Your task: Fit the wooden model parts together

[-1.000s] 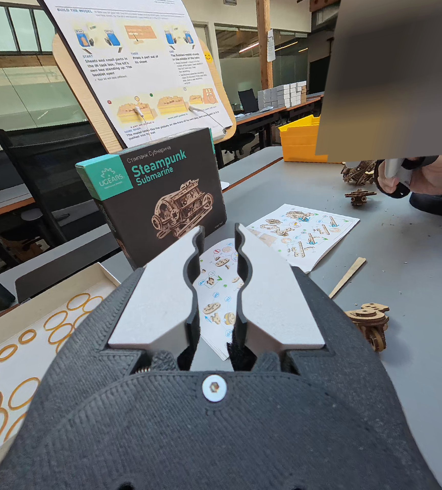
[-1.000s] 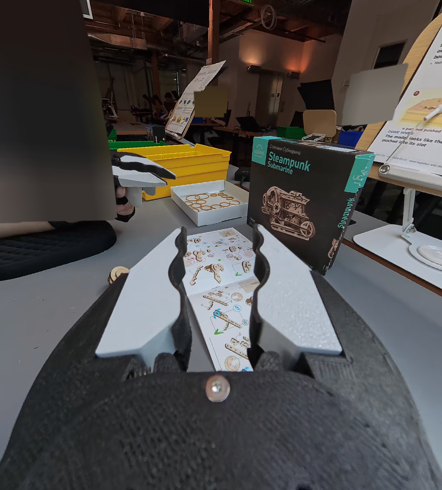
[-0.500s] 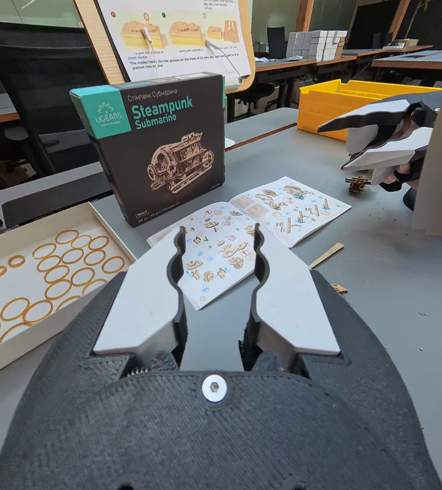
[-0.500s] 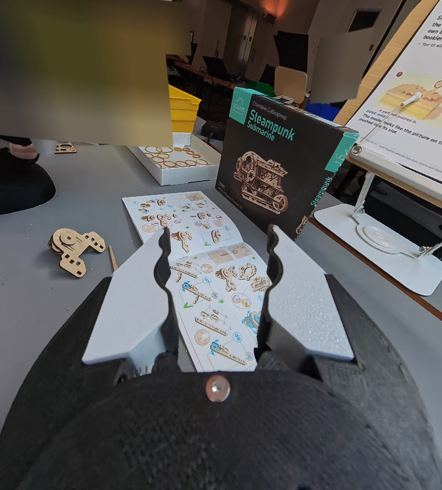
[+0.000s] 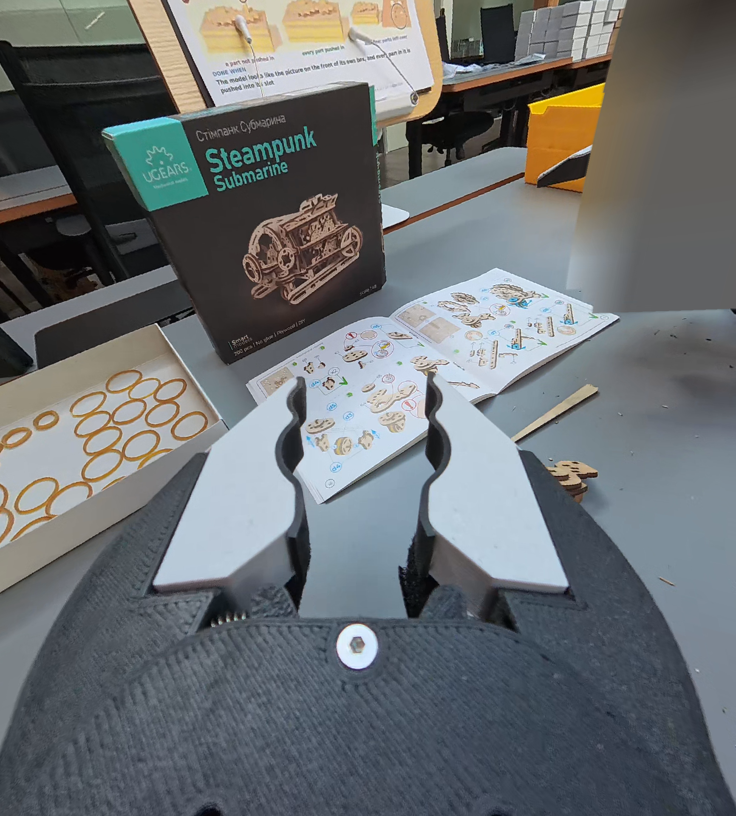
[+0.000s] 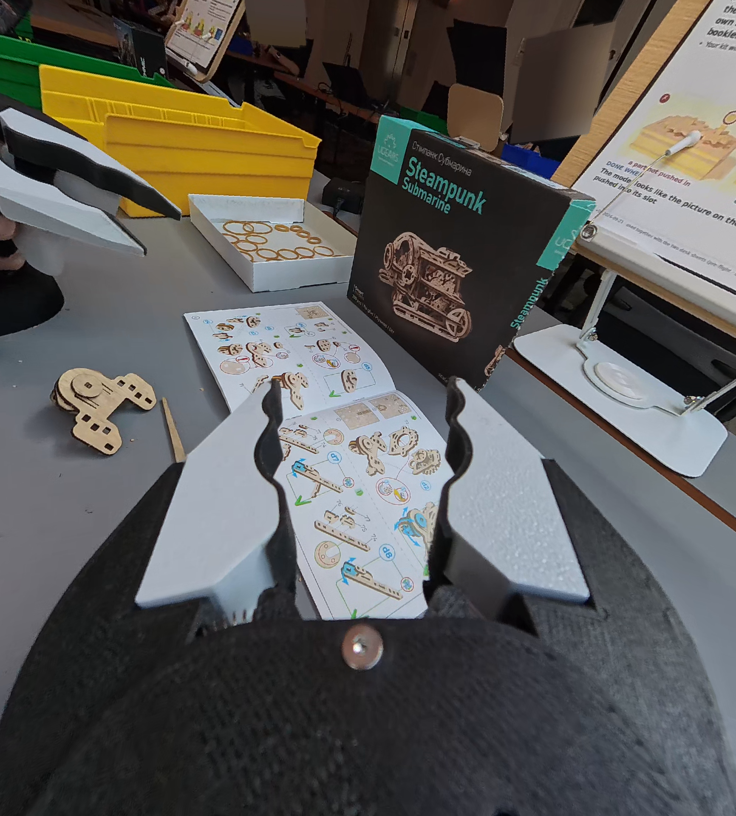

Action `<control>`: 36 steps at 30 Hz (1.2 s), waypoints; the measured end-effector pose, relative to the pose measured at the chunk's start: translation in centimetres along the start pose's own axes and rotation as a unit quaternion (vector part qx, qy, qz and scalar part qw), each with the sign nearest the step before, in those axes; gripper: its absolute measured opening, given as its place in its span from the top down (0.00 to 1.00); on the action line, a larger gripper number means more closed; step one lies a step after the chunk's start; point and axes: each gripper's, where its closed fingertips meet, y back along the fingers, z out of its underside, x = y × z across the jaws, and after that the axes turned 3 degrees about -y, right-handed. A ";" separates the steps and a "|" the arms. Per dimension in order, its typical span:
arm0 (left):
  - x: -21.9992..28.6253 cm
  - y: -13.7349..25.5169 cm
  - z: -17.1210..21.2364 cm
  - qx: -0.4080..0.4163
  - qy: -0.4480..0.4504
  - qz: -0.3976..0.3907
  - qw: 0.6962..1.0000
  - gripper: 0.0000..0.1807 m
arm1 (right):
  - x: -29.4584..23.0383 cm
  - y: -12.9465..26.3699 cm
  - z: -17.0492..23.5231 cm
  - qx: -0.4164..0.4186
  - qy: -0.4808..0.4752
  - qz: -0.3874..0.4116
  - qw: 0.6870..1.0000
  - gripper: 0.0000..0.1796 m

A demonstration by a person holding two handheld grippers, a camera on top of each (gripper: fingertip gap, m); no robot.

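I hold the left gripper (image 5: 365, 384) above the grey worktop (image 5: 666, 485) with its fingers spread and empty, the open instruction booklet (image 5: 428, 366) lying past their tips and the dark kit box (image 5: 260, 221) standing upright beyond it. My right gripper (image 6: 362, 388) hangs over the same booklet (image 6: 313, 353), its fingers also spread with nothing between them. The wooden model part (image 6: 97, 404) lies flat on the worktop left of the booklet in the right wrist view, just beside a thin wooden stick (image 6: 173, 428), and what seems to be the same part (image 5: 571, 474) peeks out beside my left gripper's body, mostly hidden, while the white tray (image 5: 181, 349) of rubber bands (image 5: 105, 424) sits at far left.
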 end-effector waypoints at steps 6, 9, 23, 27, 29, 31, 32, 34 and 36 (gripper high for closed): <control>-1.1 0.2 -0.1 0.011 0.049 -0.001 0.999 0.64 | 0.3 -0.1 0.3 -0.009 0.016 0.015 1.000 0.61; -1.4 0.3 -0.1 0.014 0.063 -0.002 0.998 0.63 | 0.6 -0.2 0.6 -0.013 0.008 0.022 1.000 0.60; -1.6 0.3 0.0 0.012 0.064 -0.007 0.998 0.62 | 4.8 0.4 2.2 -0.029 -0.072 0.095 0.992 0.59; -1.7 0.6 -0.2 0.020 0.064 -0.008 0.998 0.62 | 5.5 0.7 2.0 -0.021 -0.072 0.115 0.991 0.58; -1.7 0.7 -0.3 0.024 0.067 -0.006 0.997 0.63 | 5.9 0.8 2.1 -0.019 -0.072 0.124 0.989 0.58; -1.7 0.8 -0.3 0.027 0.068 -0.004 0.997 0.63 | 6.2 1.0 2.2 -0.021 -0.072 0.134 0.988 0.58; -1.7 0.8 -0.4 0.028 0.068 -0.003 0.997 0.63 | 6.4 1.1 2.2 -0.020 -0.072 0.138 0.988 0.58; -1.6 0.8 -0.4 0.030 0.067 -0.003 0.997 0.64 | 6.9 1.2 2.2 -0.020 -0.069 0.150 0.986 0.58; -1.6 0.9 -0.5 0.031 0.064 -0.004 0.997 0.64 | 7.2 1.4 2.0 -0.018 -0.061 0.164 0.984 0.57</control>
